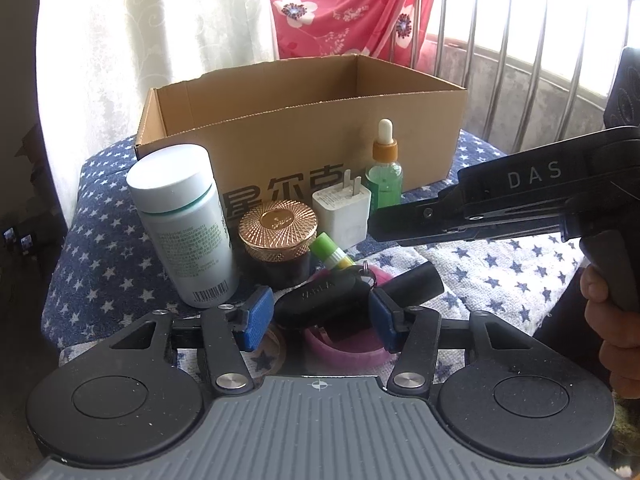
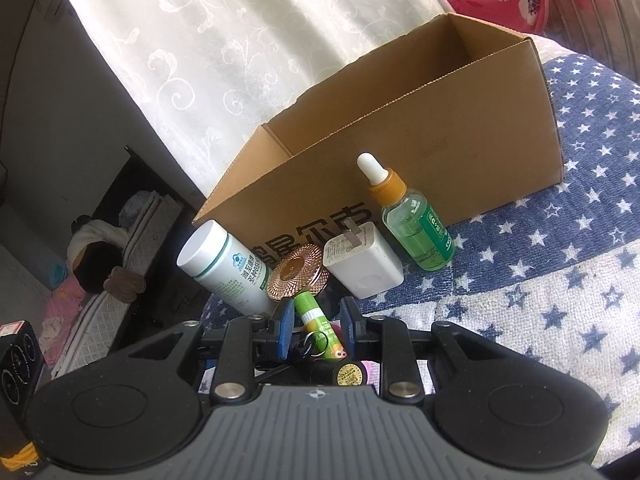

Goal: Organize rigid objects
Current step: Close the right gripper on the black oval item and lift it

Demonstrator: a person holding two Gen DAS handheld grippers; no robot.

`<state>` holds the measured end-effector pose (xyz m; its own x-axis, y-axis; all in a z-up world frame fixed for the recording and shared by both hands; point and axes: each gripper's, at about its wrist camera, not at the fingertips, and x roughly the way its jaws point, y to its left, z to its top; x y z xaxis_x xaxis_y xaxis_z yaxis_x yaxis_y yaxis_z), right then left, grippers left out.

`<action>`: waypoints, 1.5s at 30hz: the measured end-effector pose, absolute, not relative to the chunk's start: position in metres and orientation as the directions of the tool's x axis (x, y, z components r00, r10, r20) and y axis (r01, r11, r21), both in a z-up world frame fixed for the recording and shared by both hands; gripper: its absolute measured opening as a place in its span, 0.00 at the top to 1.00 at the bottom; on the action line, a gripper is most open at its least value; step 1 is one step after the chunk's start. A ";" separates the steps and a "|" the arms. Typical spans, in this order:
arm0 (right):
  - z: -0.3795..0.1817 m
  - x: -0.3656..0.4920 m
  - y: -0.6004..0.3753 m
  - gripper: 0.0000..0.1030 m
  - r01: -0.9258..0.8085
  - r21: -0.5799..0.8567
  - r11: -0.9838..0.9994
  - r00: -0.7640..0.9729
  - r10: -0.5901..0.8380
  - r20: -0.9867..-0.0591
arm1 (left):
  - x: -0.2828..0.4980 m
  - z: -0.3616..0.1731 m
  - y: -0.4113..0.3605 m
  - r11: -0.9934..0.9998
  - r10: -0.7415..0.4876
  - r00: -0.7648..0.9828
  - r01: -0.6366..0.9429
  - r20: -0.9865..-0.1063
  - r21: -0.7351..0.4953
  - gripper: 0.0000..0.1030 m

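Note:
An open cardboard box (image 1: 304, 120) stands at the back on the star cloth. In front of it stand a white pill bottle (image 1: 184, 224), a gold-lidded jar (image 1: 278, 224), a white charger (image 1: 342, 212) and a green dropper bottle (image 1: 385, 172). A green lip balm (image 1: 330, 254), a black key fob (image 1: 324, 300) and a black tube (image 1: 414, 284) lie on a pink ring (image 1: 344, 350). My left gripper (image 1: 320, 314) is open with the key fob between its blue pads. My right gripper (image 2: 316, 322) is open around the lip balm (image 2: 316, 320).
The right gripper's black body (image 1: 520, 200) reaches in from the right just above the objects. A metal railing (image 1: 520, 60) and curtains (image 1: 180, 20) stand behind the box. The cloth's left edge (image 1: 68, 240) drops off.

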<state>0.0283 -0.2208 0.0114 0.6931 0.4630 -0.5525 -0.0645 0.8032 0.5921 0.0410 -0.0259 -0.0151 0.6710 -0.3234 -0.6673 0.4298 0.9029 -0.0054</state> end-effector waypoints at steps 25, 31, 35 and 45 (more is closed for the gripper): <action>-0.020 0.030 -0.224 0.73 0.073 0.834 0.546 0.614 0.635 -0.469 | 0.058 -0.015 -0.006 0.865 -0.430 0.578 0.484 -0.693 -0.133 0.48; -0.024 0.034 -0.220 0.73 0.081 0.837 0.542 0.598 0.645 -0.475 | 0.045 -0.011 0.000 0.832 -0.497 0.543 0.520 -0.677 -0.193 0.50; -0.026 0.036 -0.215 0.73 0.088 0.831 0.550 0.583 0.648 -0.491 | 0.037 -0.010 -0.004 0.850 -0.454 0.580 0.510 -0.676 -0.133 0.51; -0.024 0.045 -0.206 0.55 0.116 0.822 0.558 0.572 0.639 -0.514 | 0.056 -0.014 -0.005 0.849 -0.415 0.620 0.527 -0.666 -0.038 0.47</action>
<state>0.0454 -0.2058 -0.0245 0.5723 0.6386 -0.5144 0.1165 0.5577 0.8218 0.0562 -0.0048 -0.0135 0.6204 -0.4148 -0.6656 0.5269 0.8491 -0.0381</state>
